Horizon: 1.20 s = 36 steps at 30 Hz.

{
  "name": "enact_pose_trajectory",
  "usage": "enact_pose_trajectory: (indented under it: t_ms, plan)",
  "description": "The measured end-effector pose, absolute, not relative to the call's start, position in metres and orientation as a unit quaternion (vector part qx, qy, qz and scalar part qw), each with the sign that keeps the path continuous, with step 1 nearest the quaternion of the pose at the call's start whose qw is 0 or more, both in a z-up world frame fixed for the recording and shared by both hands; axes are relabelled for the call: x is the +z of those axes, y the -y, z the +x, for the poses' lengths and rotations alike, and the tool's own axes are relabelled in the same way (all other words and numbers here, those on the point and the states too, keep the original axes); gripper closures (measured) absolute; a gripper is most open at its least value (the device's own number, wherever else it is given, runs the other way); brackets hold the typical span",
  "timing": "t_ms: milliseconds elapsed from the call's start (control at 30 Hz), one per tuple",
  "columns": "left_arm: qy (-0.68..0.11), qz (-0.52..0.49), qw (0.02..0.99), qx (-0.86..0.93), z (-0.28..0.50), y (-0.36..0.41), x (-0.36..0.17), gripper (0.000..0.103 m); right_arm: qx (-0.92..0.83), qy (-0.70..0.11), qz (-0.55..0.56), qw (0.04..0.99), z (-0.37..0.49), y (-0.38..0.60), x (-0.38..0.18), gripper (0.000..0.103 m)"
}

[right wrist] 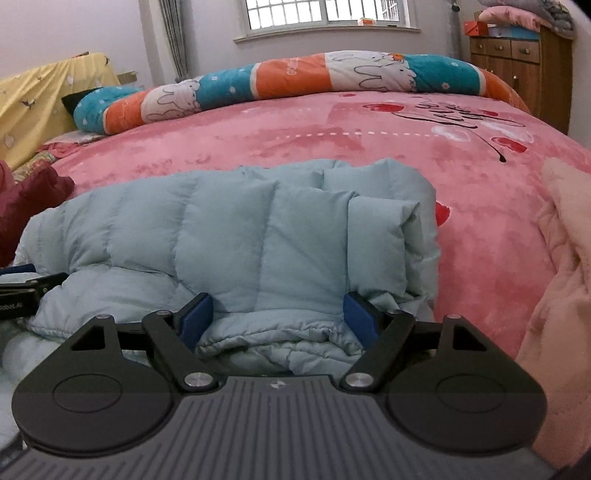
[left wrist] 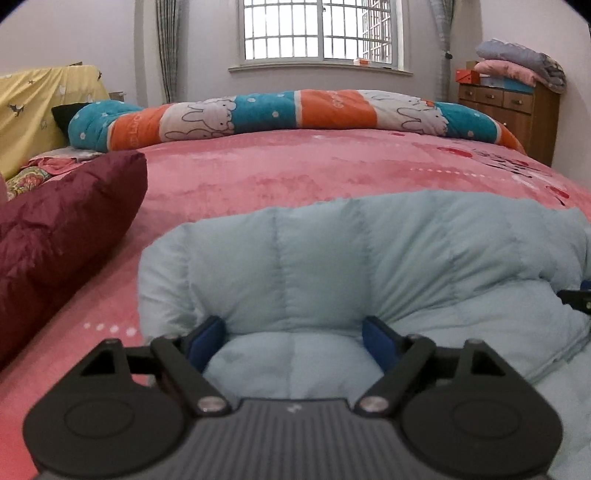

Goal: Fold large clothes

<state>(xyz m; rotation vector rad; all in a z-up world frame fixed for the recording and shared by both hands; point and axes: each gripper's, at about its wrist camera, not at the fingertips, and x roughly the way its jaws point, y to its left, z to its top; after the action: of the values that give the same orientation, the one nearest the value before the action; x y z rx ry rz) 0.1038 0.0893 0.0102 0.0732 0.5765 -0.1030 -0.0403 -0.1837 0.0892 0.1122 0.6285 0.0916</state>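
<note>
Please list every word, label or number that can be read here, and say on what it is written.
Black cursive writing on the pink bedspread: too distorted to read.
Faint lettering on the orange band of the rolled quilt: blurred.
White print on the other hand-held gripper: too small to read.
Nothing else carries text.

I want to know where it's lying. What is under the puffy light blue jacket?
The light blue jacket lies folded on the pink blanket, which shows around it on the bed. The blanket part directly beneath is covered, so whether anything else hides there cannot be seen.

A rolled cartoon quilt (left wrist: 295,114) lies before the window (left wrist: 319,31).
</note>
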Motion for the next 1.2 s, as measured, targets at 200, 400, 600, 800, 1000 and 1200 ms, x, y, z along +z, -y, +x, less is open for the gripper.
enact_pose_trajectory:
  t_ms: [200, 400, 600, 800, 1000, 1200]
  plan:
    - [-0.283, 0.042, 0.957, -0.047, 0.105, -0.086, 0.009, 0.017, 0.05, -0.302, 0.059, 0.95, -0.033, 0.185, 0.084, 0.004]
    - [-0.289, 0.055, 0.955, -0.041, 0.096, -0.082, 0.029, 0.018, 0.07, -0.286, 0.112, 0.949, -0.043, 0.206, 0.091, 0.001]
    - [-0.275, 0.032, 0.958, -0.075, 0.037, -0.082, 0.058, 0.018, 0.061, -0.287, 0.127, 0.948, -0.087, 0.2, 0.125, 0.0]
    - [-0.297, 0.023, 0.948, -0.108, -0.021, -0.076, 0.064, 0.018, 0.046, -0.308, 0.075, 0.947, -0.137, 0.165, 0.132, 0.0]
    - [-0.32, 0.035, 0.939, -0.125, -0.067, -0.069, 0.06, 0.018, 0.026, -0.335, 0.074, 0.939, -0.18, 0.149, 0.129, 0.0]
    - [-0.335, 0.048, 0.932, -0.131, -0.097, -0.071, 0.05, 0.018, 0.012, -0.365, 0.047, 0.93, -0.213, 0.143, 0.124, 0.0]
